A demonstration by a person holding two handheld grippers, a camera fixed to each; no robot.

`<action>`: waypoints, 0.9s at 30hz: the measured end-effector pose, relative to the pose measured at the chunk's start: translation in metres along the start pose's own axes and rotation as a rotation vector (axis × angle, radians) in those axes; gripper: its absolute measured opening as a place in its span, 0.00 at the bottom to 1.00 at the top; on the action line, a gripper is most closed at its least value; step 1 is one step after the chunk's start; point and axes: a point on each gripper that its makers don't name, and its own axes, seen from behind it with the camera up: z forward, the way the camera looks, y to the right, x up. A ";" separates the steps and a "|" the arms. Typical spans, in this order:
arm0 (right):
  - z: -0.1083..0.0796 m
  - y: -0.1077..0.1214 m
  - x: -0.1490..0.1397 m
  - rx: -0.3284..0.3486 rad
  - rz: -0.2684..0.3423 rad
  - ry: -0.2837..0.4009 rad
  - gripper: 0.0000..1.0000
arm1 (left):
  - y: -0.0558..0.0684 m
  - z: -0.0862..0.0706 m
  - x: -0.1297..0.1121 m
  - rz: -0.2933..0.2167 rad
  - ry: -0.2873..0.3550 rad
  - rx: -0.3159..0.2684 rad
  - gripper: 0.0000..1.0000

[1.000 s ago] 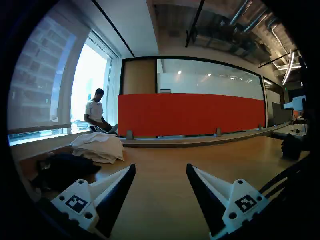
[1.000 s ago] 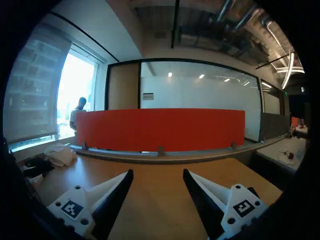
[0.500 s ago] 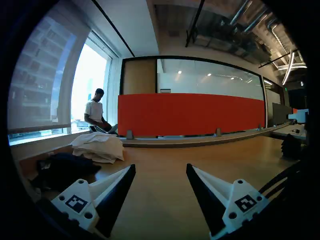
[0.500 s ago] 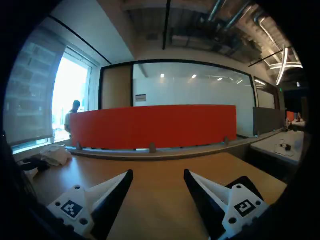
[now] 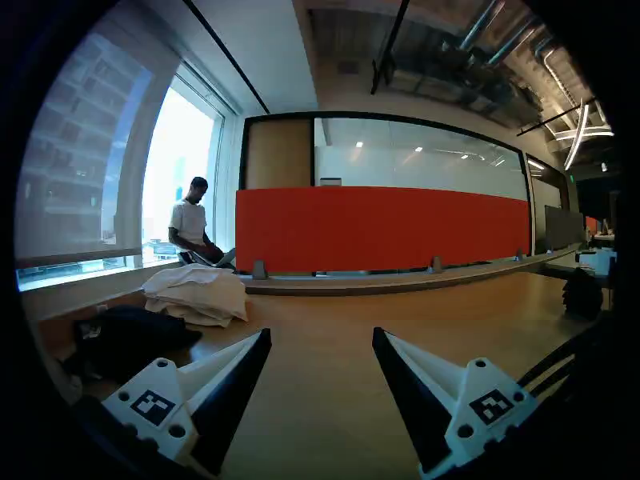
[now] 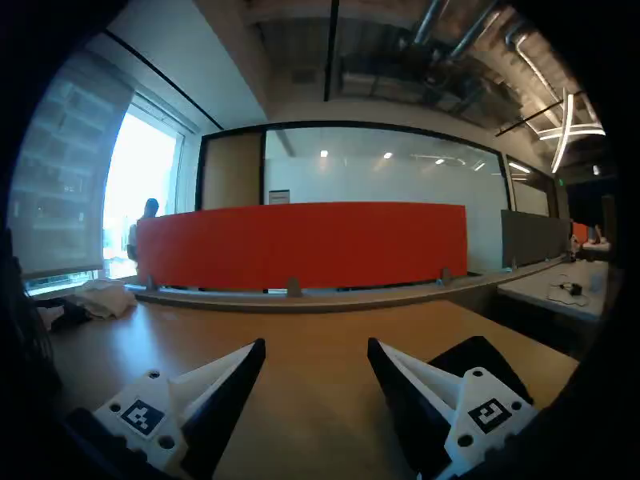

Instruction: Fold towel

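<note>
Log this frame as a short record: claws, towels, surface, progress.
left claw: open, empty, above the desk
right claw: open, empty, black item just past its right finger
white towels: crumpled pile, far left of desk
dark cloth: beside the pile, nearer the camera
desk: wooden, orange divider along its far edge
progress: folding not begun

2 views skim desk (image 5: 336,320) — facing red divider (image 5: 384,228)
</note>
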 end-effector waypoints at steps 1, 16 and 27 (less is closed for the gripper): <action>0.000 0.002 -0.003 -0.004 0.001 -0.001 0.99 | 0.000 0.000 0.000 0.000 0.000 0.000 0.94; 0.005 0.013 -0.020 -0.007 0.017 0.004 0.99 | 0.000 0.000 0.000 0.000 0.000 0.000 0.94; 0.000 0.007 -0.018 0.001 -0.014 0.012 0.99 | 0.000 0.000 0.000 0.000 0.000 0.000 0.94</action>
